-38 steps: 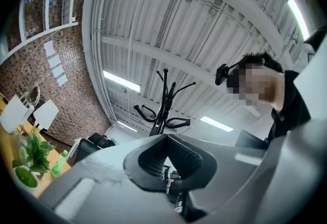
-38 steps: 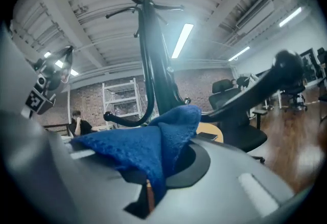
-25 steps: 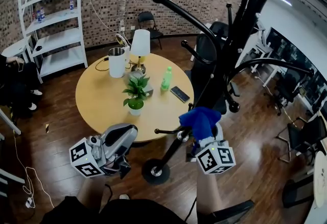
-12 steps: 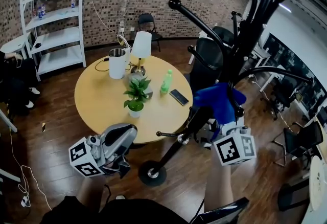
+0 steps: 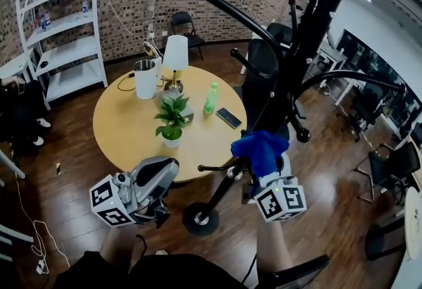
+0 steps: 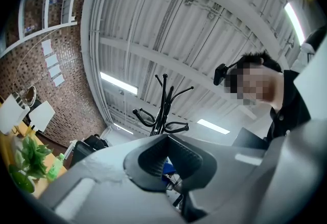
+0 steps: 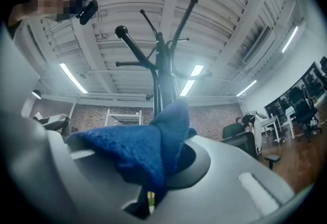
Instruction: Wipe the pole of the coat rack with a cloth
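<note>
The black coat rack pole (image 5: 219, 196) leans up from its round base (image 5: 200, 219) to the hooks at the top right. A blue cloth (image 5: 258, 151) is draped over the pole low down, and my right gripper (image 5: 262, 167) is shut on it, with its marker cube below. In the right gripper view the cloth (image 7: 135, 151) bunches out of the right gripper (image 7: 156, 179) and the pole (image 7: 162, 77) rises just behind it. My left gripper (image 5: 160, 174) hangs left of the base, shut and holding nothing. In its own view the left gripper (image 6: 168, 162) points at the distant rack (image 6: 163, 108).
Behind the rack stands a round wooden table (image 5: 125, 132) with a potted plant (image 5: 171, 124), green bottle (image 5: 210, 99), phone (image 5: 231, 118), lamp (image 5: 175, 55) and white jug (image 5: 145, 78). A white shelf unit (image 5: 62, 40) stands far left; office chairs and desks crowd the right.
My right gripper slid the cloth up the pole, then came back down to about where it was a second ago. The left gripper stayed put.
</note>
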The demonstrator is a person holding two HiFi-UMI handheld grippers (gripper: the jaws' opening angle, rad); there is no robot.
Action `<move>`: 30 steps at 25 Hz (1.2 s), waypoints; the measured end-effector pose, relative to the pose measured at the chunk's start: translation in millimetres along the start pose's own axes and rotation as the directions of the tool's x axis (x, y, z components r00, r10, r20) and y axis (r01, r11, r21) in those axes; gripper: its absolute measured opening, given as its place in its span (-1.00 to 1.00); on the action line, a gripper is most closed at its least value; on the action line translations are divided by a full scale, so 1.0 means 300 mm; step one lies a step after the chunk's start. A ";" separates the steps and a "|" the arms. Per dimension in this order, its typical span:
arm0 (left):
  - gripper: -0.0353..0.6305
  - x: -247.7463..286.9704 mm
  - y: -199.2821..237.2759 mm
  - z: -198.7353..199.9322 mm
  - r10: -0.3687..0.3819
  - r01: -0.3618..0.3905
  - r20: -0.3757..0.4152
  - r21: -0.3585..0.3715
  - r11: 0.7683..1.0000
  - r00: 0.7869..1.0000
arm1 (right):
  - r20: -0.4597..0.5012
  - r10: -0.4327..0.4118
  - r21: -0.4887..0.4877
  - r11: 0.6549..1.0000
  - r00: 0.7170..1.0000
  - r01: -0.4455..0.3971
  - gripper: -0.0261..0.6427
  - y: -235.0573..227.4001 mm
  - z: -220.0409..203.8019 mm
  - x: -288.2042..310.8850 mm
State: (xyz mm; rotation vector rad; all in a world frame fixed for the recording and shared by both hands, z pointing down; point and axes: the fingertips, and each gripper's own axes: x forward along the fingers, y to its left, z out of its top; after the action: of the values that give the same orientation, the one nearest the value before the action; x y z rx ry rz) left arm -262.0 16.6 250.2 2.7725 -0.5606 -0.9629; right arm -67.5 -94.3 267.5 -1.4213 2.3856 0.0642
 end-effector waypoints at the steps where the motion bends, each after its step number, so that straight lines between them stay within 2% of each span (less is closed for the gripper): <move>1: -0.91 0.004 0.003 -0.003 0.000 0.000 -0.005 -0.001 1.000 1.000 | -0.027 -0.004 0.013 1.000 1.000 0.005 -0.85 -0.009 -0.047 -0.013; 6: -0.91 0.016 0.014 -0.017 0.004 -0.004 -0.023 -0.002 1.000 1.000 | -0.179 -0.037 0.116 0.992 0.983 0.059 -0.85 -0.053 -0.330 -0.097; 8: -0.91 0.018 0.018 -0.022 0.010 -0.010 -0.029 -0.003 1.000 1.000 | -0.257 -0.050 0.164 0.982 0.965 0.095 -0.85 -0.071 -0.462 -0.137; 11: -0.91 0.021 0.019 -0.030 0.015 -0.015 -0.036 -0.001 1.000 0.999 | -0.378 -0.064 0.190 0.971 0.923 0.145 -0.86 -0.094 -0.650 -0.193; 13: -0.91 0.022 0.020 -0.036 0.017 -0.017 -0.040 -0.002 1.000 0.999 | -0.419 -0.060 0.218 0.962 0.906 0.165 -0.85 -0.102 -0.729 -0.217; 15: -0.91 0.024 0.020 -0.041 0.019 -0.019 -0.042 -0.002 1.000 0.999 | -0.423 -0.055 0.236 0.957 0.905 0.169 -0.85 -0.104 -0.752 -0.223; 19: -0.91 0.030 0.017 -0.045 0.019 -0.019 -0.043 -0.001 1.000 0.999 | -0.444 -0.062 0.231 0.956 0.894 0.181 -0.86 -0.103 -0.736 -0.216; 22: -0.91 0.028 0.016 -0.045 0.022 -0.022 -0.041 0.003 1.000 0.999 | -0.391 -0.063 0.239 0.957 0.918 0.167 -0.86 -0.095 -0.650 -0.191; 26: -0.91 0.024 0.010 -0.034 0.022 -0.022 -0.029 0.014 1.000 0.999 | -0.292 -0.049 0.225 0.967 0.955 0.119 -0.86 -0.066 -0.440 -0.125; 30: -0.91 0.012 0.007 -0.010 0.026 -0.026 -0.006 0.027 0.999 1.000 | -0.093 -0.002 0.183 0.983 0.996 0.019 -0.85 -0.021 -0.128 -0.031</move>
State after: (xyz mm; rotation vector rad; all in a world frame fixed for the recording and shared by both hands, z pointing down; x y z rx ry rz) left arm -258.1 13.2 251.2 2.7837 -0.6119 -0.9472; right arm -69.0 -98.1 307.2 -1.3776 2.3867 -0.2237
